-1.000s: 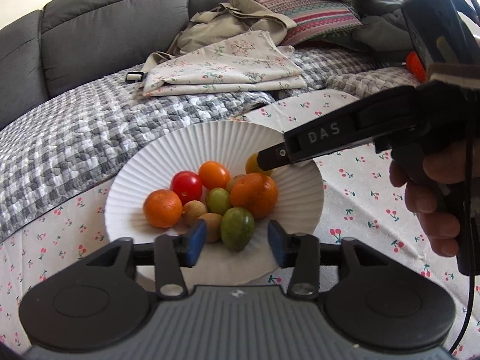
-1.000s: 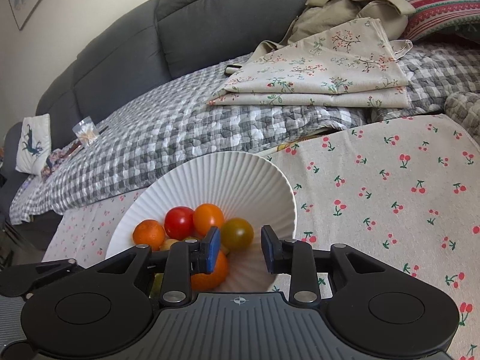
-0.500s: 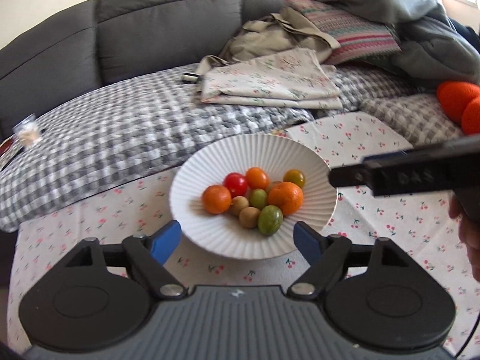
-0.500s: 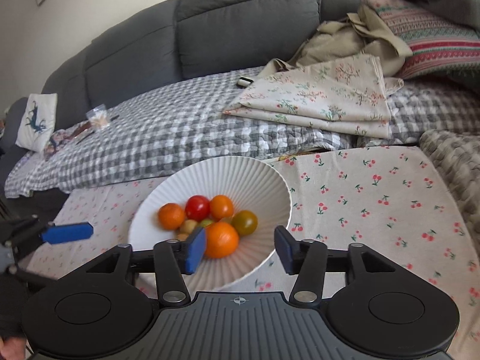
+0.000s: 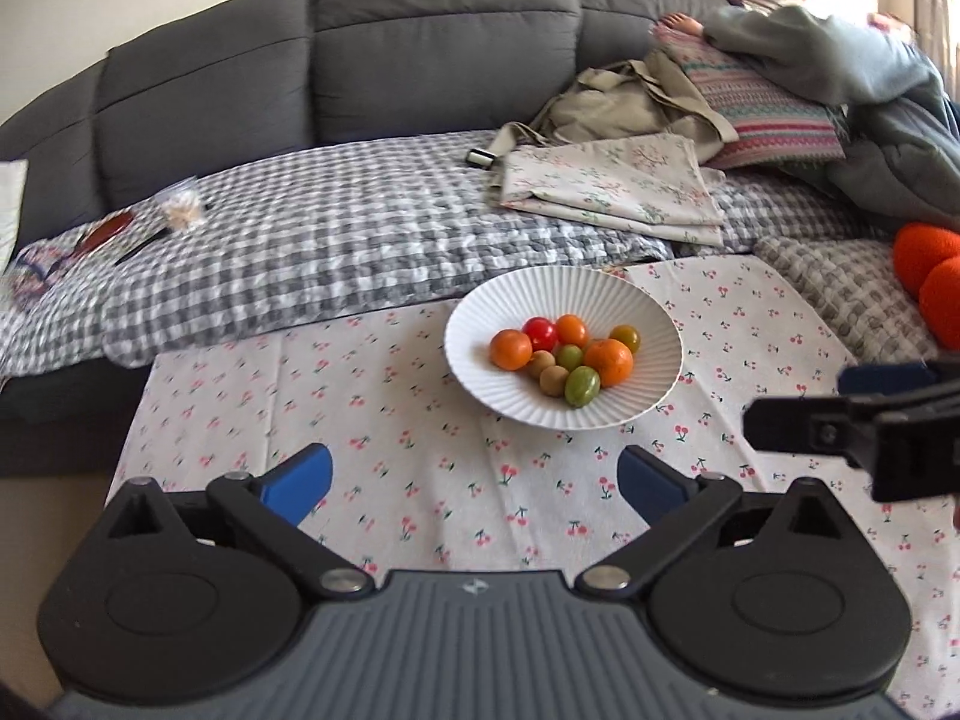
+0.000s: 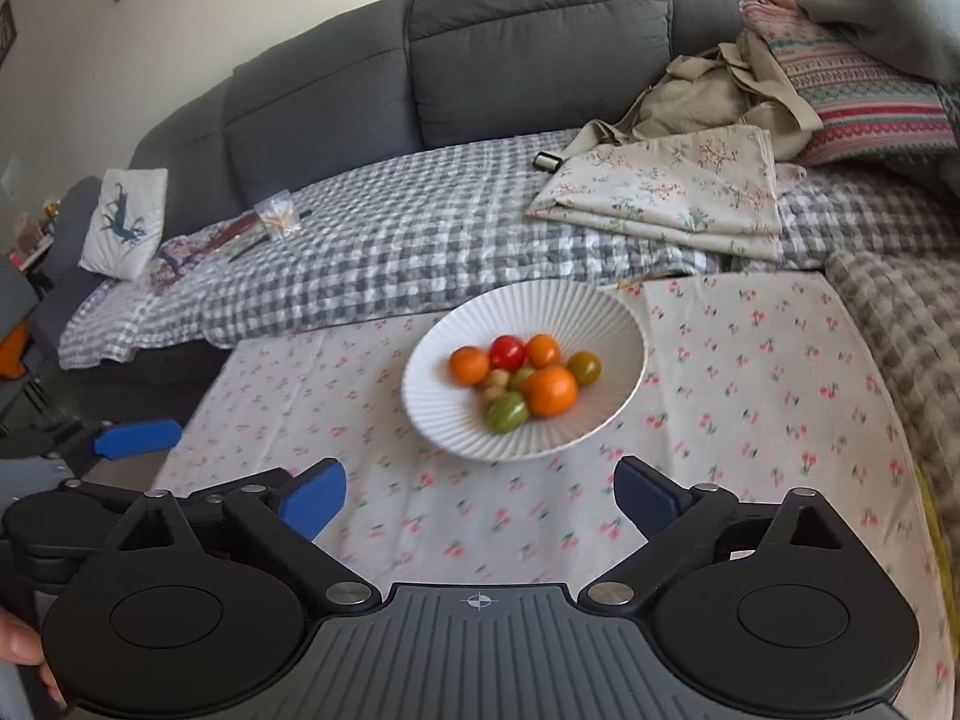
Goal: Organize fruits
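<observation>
A white ribbed bowl (image 5: 654,324) (image 6: 600,312) stands on the cherry-print tablecloth (image 5: 420,468) (image 6: 750,396). It holds several small fruits: orange ones (image 5: 609,362) (image 6: 552,391), a red tomato (image 5: 540,333) (image 6: 507,352), green ones (image 5: 582,385) (image 6: 507,412) and brownish ones (image 5: 552,380). My left gripper (image 5: 474,483) is open and empty, pulled back from the bowl. My right gripper (image 6: 480,495) is open and empty too, and also shows at the right of the left wrist view (image 5: 852,414).
A grey sofa (image 5: 432,54) with a checked blanket (image 5: 360,240) lies behind the table. On it are folded floral cloth (image 5: 606,192), a beige bag (image 5: 618,102), a striped cushion (image 5: 774,114) and orange balls (image 5: 930,276). The table's left edge (image 5: 129,438) drops off.
Both grippers have pulled back and up from the bowl and opened wide. The fruits have stayed in the bowl.
</observation>
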`<state>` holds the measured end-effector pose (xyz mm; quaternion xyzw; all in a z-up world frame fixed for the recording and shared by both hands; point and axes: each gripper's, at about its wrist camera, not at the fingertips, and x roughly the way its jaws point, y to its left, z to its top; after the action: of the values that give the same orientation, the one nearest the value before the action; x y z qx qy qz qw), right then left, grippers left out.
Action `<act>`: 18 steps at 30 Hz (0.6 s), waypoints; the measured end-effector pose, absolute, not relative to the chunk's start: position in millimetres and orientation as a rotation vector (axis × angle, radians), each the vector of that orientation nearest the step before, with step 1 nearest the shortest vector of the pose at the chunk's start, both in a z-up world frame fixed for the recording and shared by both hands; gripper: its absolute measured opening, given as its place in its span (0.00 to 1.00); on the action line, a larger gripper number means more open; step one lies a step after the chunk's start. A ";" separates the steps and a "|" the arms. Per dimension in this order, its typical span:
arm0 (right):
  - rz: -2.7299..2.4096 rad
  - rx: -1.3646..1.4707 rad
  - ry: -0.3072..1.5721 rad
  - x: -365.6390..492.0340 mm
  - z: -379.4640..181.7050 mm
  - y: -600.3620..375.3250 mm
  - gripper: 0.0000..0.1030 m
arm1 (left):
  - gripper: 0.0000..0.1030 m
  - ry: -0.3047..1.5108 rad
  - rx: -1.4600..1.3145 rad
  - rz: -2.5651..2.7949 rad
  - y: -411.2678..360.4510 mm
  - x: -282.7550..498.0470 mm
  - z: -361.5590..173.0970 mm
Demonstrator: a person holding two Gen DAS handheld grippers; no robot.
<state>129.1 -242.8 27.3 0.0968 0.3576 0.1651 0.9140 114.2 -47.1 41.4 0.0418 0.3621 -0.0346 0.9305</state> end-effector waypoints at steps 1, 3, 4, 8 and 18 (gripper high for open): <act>0.331 0.200 0.739 122.4 30.3 -241.3 0.97 | 0.99 0.746 0.071 -0.069 -44.3 110.2 43.5; 0.312 0.189 0.736 110.5 34.2 -238.4 0.98 | 0.99 0.755 0.054 -0.052 -40.2 102.7 45.9; 0.308 0.183 0.730 104.2 34.4 -238.0 0.98 | 0.99 0.756 0.053 -0.043 -38.7 98.8 46.8; 0.303 0.153 0.719 90.6 32.9 -233.4 0.99 | 0.99 0.745 0.049 -0.020 -32.8 83.1 50.8; 0.300 0.117 0.694 76.1 36.6 -226.8 0.99 | 0.99 0.728 0.063 -0.001 -33.0 77.8 43.6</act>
<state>76.1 -226.8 36.6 0.0573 0.3384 0.1465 0.9278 77.8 -33.0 43.6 0.0310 0.3558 -0.0007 0.9340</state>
